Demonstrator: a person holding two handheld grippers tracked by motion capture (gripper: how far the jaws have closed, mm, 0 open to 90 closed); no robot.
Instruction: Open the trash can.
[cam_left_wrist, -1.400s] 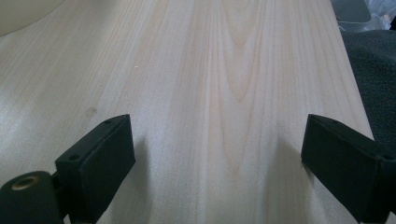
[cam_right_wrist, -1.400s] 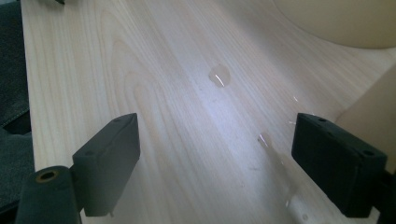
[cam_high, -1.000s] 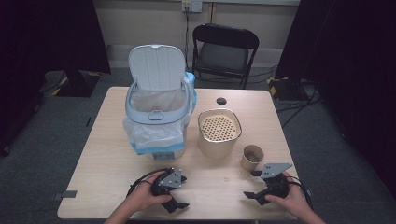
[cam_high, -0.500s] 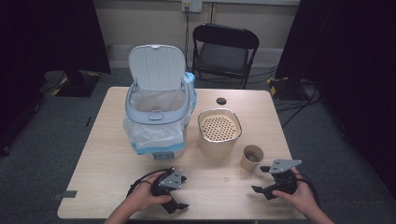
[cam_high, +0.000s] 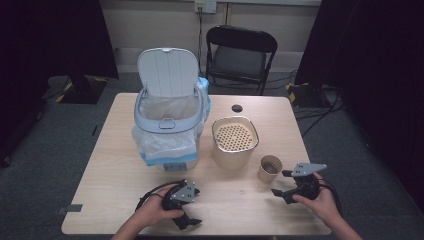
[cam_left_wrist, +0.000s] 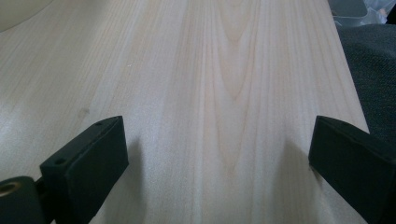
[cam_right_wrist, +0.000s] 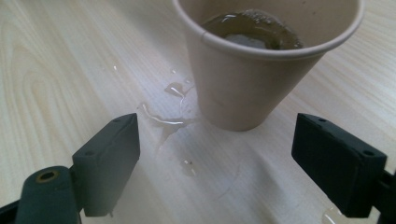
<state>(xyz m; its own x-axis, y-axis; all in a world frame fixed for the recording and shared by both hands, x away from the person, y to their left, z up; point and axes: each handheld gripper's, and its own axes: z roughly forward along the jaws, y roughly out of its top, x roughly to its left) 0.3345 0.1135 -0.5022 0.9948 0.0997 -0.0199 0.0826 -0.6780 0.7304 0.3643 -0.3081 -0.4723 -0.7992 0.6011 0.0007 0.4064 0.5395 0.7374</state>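
Right tongs (cam_right_wrist: 215, 154): jaws wide, nothing gripped. The paper cup (cam_right_wrist: 261, 60), holding brownish liquid, stands upright on the counter (cam_right_wrist: 70, 70) just ahead of them, apart from both jaws; a small spill (cam_right_wrist: 170, 116) lies at its base. Left tongs (cam_left_wrist: 219, 154): jaws have just been opening, now wide over bare counter.

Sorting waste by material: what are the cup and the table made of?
The cup looks like matte beige paper: it has a rolled rim and a faint side seam. The table shows pale wood grain, likely laminate or veneer; spilled drops bead on it beside the cup.
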